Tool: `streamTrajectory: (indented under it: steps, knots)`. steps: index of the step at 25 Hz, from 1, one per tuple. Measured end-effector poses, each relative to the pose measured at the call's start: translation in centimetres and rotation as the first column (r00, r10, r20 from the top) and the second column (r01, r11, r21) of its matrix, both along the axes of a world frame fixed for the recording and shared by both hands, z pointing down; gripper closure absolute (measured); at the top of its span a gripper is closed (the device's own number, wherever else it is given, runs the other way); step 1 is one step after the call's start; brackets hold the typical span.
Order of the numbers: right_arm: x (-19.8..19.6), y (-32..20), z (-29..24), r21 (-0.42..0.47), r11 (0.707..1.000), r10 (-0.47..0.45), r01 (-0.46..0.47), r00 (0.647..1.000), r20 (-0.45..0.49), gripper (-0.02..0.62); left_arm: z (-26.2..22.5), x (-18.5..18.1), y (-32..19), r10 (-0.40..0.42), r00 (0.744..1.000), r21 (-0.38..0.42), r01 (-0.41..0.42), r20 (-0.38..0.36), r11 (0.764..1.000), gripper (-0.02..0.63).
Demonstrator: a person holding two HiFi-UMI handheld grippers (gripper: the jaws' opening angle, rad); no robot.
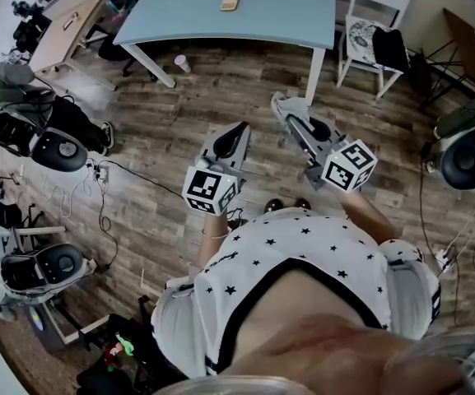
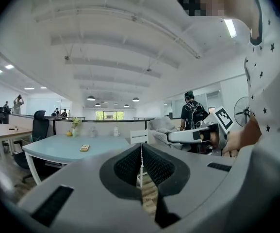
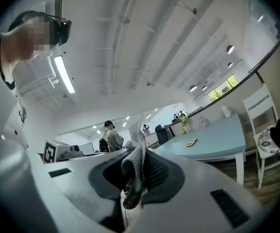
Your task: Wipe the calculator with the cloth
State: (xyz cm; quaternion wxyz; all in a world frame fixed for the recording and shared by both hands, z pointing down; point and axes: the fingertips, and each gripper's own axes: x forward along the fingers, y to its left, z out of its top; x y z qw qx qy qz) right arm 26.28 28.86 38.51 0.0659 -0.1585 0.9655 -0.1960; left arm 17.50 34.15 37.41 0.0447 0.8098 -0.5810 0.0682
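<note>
The calculator [image 1: 230, 1] lies flat on the far part of the light blue table [image 1: 286, 15]; it also shows small in the left gripper view [image 2: 84, 148] and the right gripper view [image 3: 192, 141]. Both grippers are held in the air over the wooden floor, well short of the table. My left gripper [image 1: 240, 128] is shut, its dark pads [image 2: 130, 165] meeting with nothing between them. My right gripper [image 1: 281, 102] is shut on a grey cloth [image 3: 136, 161], which sticks up from between the jaws.
A white chair [image 1: 375, 23] with a dark cushion stands right of the table. A paper cup [image 1: 183, 62] lies on the floor by a table leg. Fans, cables and gear [image 1: 56, 151] crowd the left side. A person with a backpack [image 2: 192, 114] stands further off.
</note>
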Motion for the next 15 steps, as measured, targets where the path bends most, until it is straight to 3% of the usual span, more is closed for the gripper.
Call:
streamTrajectory:
  steps: [15]
  knots:
    - [4.3,-2.6,0.1,0.007,0.999,-0.035,0.035,0.999,0.004,0.552,-0.5,4.2,-2.8,-0.044,0.999,0.021,0.043,0.018,0.999,0.575]
